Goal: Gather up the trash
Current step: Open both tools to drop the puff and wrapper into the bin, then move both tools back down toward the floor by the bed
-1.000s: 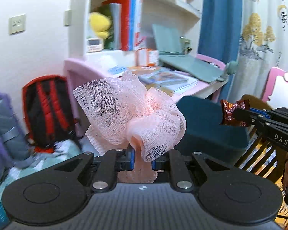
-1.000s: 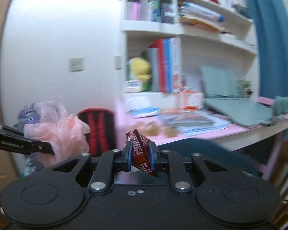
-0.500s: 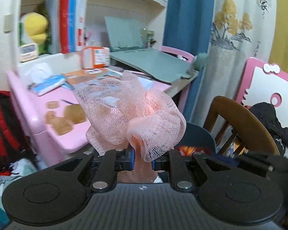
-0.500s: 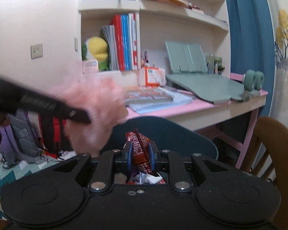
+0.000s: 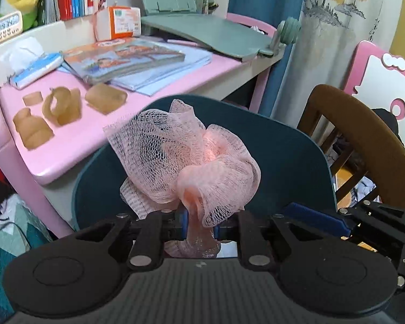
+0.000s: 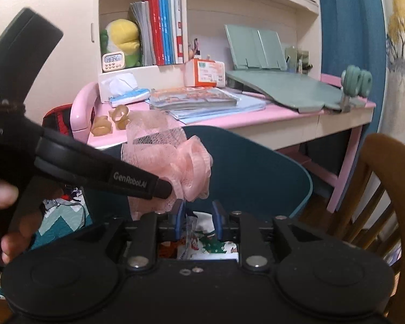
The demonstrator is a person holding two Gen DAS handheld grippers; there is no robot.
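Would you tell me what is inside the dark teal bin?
In the dark teal bin, crumpled printed wrappers show between the right gripper fingers; that gripper hides everything else.

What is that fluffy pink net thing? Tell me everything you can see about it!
The pink mesh puff looks like a bath scrubber: soft, see-through netting gathered into ruffled folds, pale at the edges and deeper peach where the layers bunch. It is held up in the air, its gathered lower part pinched between the shut jaws of the left gripper, with a flat strip of net hanging below. Behind it is the raised dark teal bin lid. Only the gripper visibly touches it.
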